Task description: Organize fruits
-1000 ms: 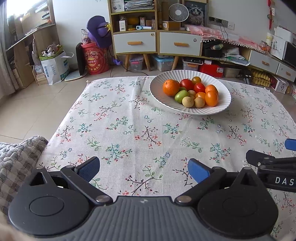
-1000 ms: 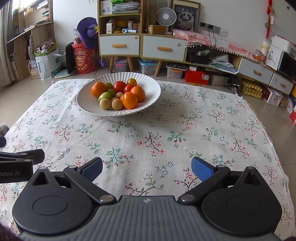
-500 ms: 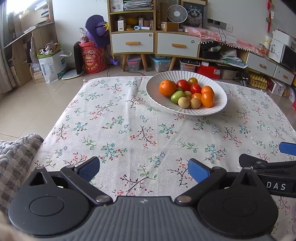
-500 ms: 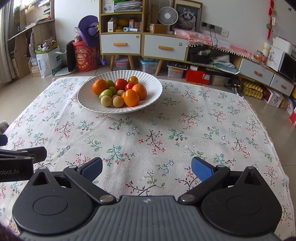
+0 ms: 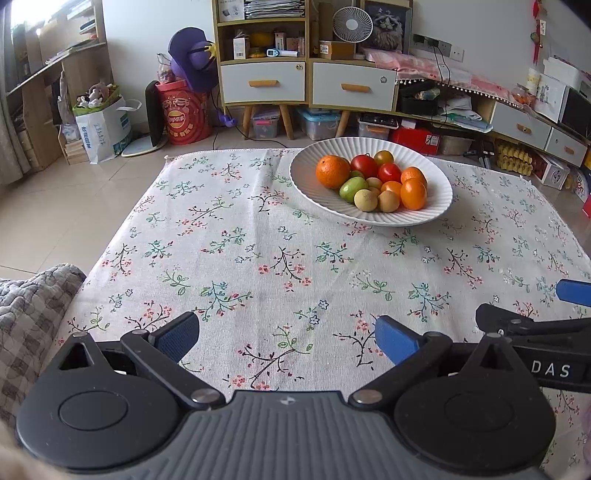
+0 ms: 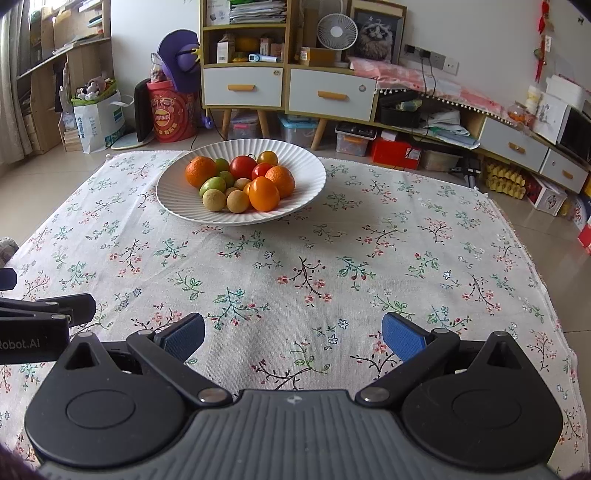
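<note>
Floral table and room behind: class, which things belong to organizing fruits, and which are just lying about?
Belong: white plate, oranges, tomatoes, green fruits, both open grippers.
Lying about: desk fan, red snack bucket, purple hat.

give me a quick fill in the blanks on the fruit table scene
1. All the fruit sits in a white ribbed ____ on the floral tablecloth.
2. Both the left claw and the right claw are ____ and hold nothing.
3. The big orange is at the ____ end of the pile.
4. The two red tomatoes lie at the pile's ____ side.

Missing words: bowl; open; left; far
</note>
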Tool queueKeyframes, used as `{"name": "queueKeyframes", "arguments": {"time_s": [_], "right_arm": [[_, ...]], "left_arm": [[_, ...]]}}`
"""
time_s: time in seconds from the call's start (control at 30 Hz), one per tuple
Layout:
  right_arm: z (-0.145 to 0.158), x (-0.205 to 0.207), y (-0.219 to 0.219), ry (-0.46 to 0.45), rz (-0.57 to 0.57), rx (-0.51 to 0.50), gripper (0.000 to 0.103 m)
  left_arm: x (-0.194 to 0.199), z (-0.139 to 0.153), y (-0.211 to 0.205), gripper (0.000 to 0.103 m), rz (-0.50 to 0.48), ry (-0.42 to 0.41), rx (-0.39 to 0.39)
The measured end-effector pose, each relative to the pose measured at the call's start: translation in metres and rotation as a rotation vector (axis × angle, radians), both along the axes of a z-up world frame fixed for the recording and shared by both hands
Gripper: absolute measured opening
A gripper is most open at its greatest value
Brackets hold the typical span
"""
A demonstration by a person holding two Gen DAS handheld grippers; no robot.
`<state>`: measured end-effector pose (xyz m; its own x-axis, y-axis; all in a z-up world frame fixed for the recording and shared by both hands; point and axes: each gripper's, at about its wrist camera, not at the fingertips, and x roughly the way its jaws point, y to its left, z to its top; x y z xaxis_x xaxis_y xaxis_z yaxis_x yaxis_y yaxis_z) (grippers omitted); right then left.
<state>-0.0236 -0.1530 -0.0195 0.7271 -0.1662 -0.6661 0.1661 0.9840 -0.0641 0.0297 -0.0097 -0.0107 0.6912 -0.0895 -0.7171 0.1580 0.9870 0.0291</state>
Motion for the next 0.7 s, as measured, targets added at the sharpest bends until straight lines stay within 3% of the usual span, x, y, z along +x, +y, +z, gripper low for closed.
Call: {"name": "queueKeyframes", "arguments": {"time_s": [0.7], "right_arm": [[-0.0006, -0.0003, -0.0007, 0.005, 0.000, 0.000, 0.102]], "left_arm": [[-0.0002, 0.0001, -0.0004, 0.103, 0.001, 0.001, 0.001]]}}
